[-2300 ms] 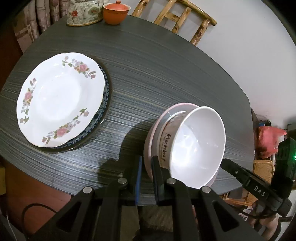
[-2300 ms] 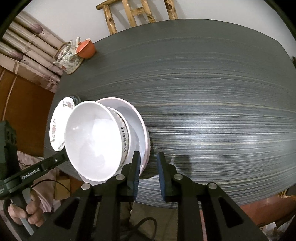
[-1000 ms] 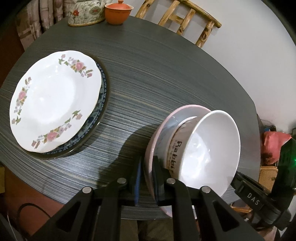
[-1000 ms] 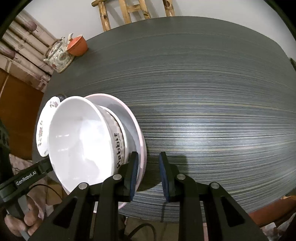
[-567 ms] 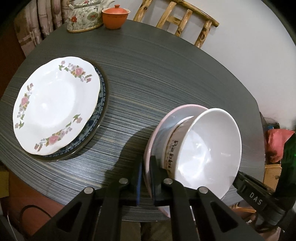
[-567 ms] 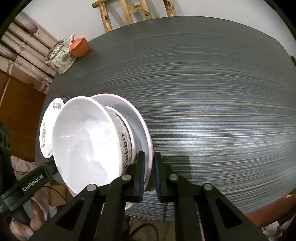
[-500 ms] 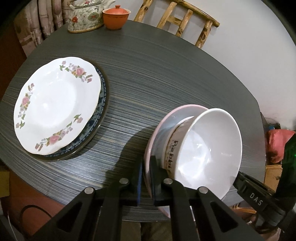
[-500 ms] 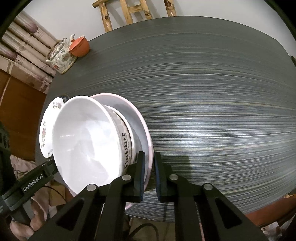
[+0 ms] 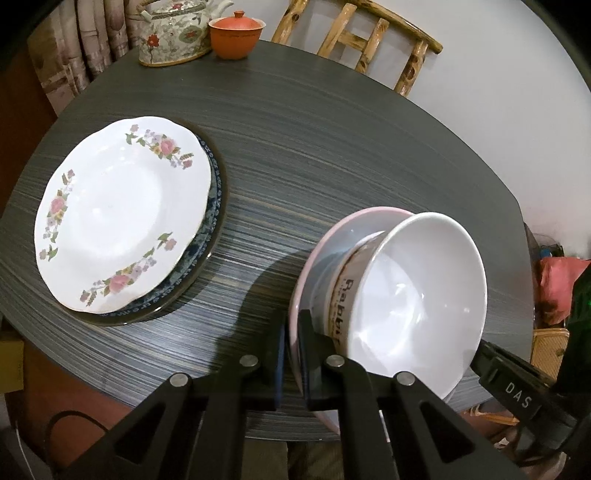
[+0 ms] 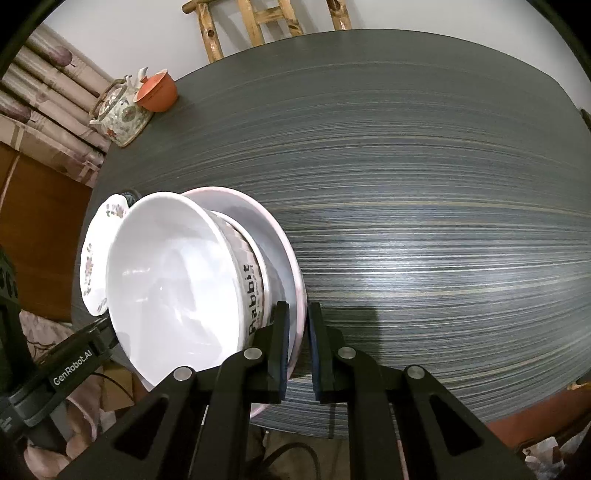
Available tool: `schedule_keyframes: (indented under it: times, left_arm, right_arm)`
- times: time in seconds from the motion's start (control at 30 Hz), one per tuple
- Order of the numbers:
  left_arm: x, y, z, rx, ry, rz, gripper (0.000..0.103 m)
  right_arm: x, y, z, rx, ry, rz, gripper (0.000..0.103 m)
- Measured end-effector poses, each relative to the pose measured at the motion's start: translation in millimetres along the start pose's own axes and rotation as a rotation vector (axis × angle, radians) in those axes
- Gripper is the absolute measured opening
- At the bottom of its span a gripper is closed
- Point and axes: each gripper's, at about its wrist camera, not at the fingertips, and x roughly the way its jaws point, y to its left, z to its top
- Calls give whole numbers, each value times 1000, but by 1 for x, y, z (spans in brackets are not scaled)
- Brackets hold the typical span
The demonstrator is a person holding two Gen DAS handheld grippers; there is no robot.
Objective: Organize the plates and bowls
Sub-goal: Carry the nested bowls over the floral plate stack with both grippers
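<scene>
Bowls (image 9: 417,295) are being carried on a pink plate (image 9: 332,240) at the table's (image 9: 332,147) near edge. Left gripper (image 9: 291,354) and right gripper (image 10: 297,343) are clamped on opposite rims. Both sides should be lifted evenly, keeping the plate level.

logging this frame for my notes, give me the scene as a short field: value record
held item: pink plate, its rim pinched on opposite sides by left tongs and right tongs
on the held plate: white bowl nested in a bowl lettered "Rabbit"
other stack: floral plate on a dark blue-patterned plate
surface: dark striped table
far edge of table: teapot, orange lidded cup
</scene>
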Motion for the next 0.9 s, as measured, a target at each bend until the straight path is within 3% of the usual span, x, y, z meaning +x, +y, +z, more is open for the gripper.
schedule_keyframes:
  times: [0.47, 0.9]
  left_arm:
    - [-15, 7, 6, -9, -20, 8, 5]
    - [-53, 31, 20, -52, -81, 20, 4]
  right_arm:
    - [-5, 13, 7, -21, 3, 5, 12]
    - [-23, 46, 21, -80, -28, 15, 12]
